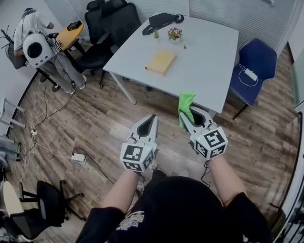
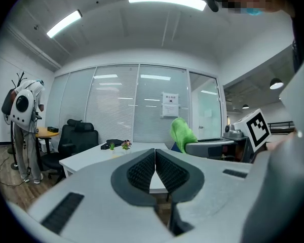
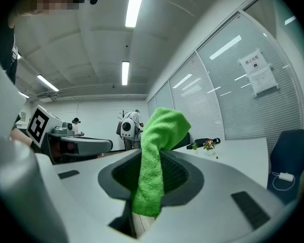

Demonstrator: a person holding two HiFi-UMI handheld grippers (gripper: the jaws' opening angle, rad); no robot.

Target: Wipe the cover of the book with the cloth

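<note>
Your cloth (image 1: 186, 103): bright green, plain, no pattern.
Book (image 1: 161, 61) ahead of you: tan-yellow cover, no print you can make out.
Table (image 1: 207, 70): plain white.
Your left gripper (image 1: 152, 117), right gripper (image 1: 191, 114): pale grey shells, dark grey ribbed pads (image 2: 142, 173).
Marker cubes (image 1: 138, 157): white faces, black square patterns.
Floor (image 1: 106, 130): brown wood-grain planks.
Chair (image 1: 256, 59) at your right: blue.
Office chairs (image 1: 109, 22) far left: black.
Bag (image 1: 161, 20) on table: black.
Potted flowers (image 1: 175, 33): pink over green.
Your shirt (image 1: 182, 206): black.
</note>
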